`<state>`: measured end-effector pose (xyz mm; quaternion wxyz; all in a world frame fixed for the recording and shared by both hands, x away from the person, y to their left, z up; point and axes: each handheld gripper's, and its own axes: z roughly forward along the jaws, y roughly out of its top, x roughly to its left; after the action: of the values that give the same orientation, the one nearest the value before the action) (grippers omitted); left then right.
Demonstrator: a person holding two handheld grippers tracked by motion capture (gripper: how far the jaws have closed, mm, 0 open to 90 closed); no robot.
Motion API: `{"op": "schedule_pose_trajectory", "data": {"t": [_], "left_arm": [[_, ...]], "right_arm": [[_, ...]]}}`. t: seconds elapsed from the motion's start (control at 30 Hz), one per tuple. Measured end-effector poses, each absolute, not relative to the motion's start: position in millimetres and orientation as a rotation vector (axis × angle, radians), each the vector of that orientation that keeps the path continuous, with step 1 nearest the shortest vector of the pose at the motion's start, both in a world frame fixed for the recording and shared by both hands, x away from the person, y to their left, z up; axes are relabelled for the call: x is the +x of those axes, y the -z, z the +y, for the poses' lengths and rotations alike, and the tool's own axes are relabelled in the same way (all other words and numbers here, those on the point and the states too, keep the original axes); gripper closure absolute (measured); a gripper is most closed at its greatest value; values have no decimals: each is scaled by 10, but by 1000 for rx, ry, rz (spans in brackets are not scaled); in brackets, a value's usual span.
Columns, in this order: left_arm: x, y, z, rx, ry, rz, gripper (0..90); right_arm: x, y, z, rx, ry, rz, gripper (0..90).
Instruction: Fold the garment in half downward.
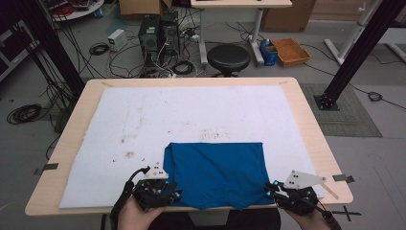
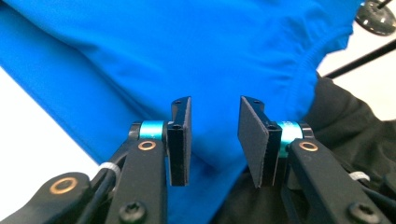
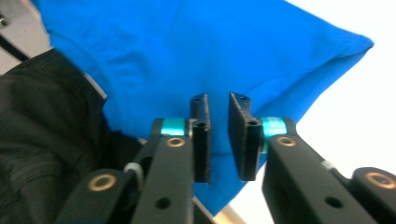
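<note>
So the light wooden table has a big white padded mat covering most of its top, a bit stained in the middle. On the near half of that mat lies a folded bright blue fabric garment, pretty flat, with its near edge hanging just past the mat's front edge toward the person. Left tongs sit right at the garment's near left corner, and in the left gripper view the jaws stand clearly apart with the blue cloth lying beyond and under them, not pinched by the pads. Right tongs are at the near right corner, jaws parted by a narrower gap in the right gripper view, nothing clamped between them either, cloth just behind.
</note>
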<state>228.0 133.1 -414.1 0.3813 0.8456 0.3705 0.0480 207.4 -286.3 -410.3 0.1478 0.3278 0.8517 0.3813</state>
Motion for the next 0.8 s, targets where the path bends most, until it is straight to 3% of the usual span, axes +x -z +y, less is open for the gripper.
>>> {"op": "schedule_pose_trajectory", "data": {"t": [0.07, 0.33, 0.6, 0.8], "left_arm": [[2339, 4105, 1355, 2131, -162, 975, 588], [2863, 3995, 1470, 2018, -356, 1067, 544], [3490, 4175, 1485, 1984, -391, 1183, 531], [3713, 4301, 1433, 2030, -362, 1193, 525]], "right_arm": [[2119, 4072, -2885, 946, -1095, 2415, 753], [2637, 4000, -2987, 1058, -1110, 2280, 655], [3257, 4086, -3032, 1261, -1158, 2211, 609], [3563, 4254, -3008, 1404, -1166, 2206, 578]]}}
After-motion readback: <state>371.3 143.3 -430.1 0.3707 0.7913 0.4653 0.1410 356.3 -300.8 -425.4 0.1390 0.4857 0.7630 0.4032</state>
